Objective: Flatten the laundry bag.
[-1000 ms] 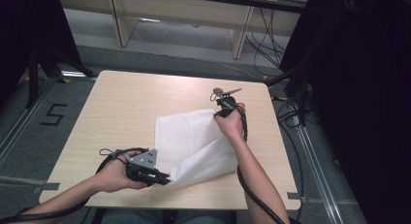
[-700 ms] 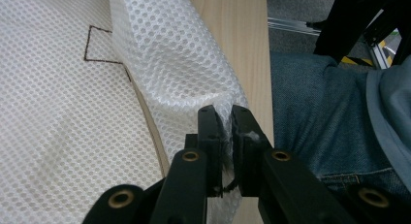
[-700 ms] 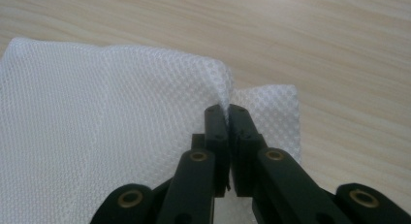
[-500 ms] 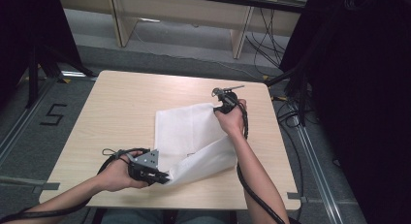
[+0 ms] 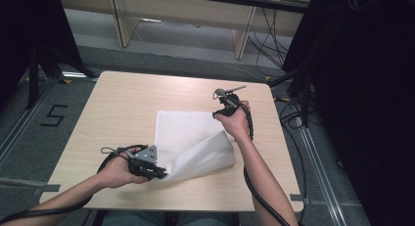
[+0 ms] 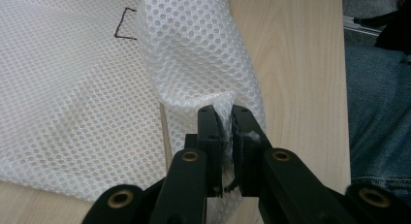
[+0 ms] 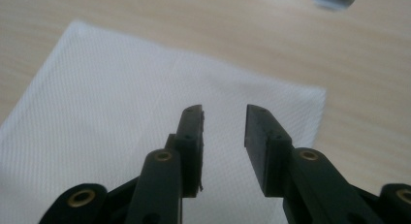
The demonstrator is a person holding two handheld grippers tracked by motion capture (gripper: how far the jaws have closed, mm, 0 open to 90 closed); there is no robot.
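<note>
Mesh cloth [image 5: 191, 143] lies mid-bench [image 5: 122, 103], its near part folded over. Left tongs [image 6: 223, 132] are clenched on the near corner, so hold that pinch and carry it across low. Farther off, right tongs [image 7: 223, 132] have just been opening, nothing between them, clear above the flat far layer.

A mesh cloth [image 5: 183, 133] lies on the table [image 5: 122, 103], right of centre, its near part folded over onto the rest. The left gripper [image 5: 155, 171] sits at the cloth's near-left corner; the right gripper [image 5: 221, 108] hovers over its far-right corner.
</note>
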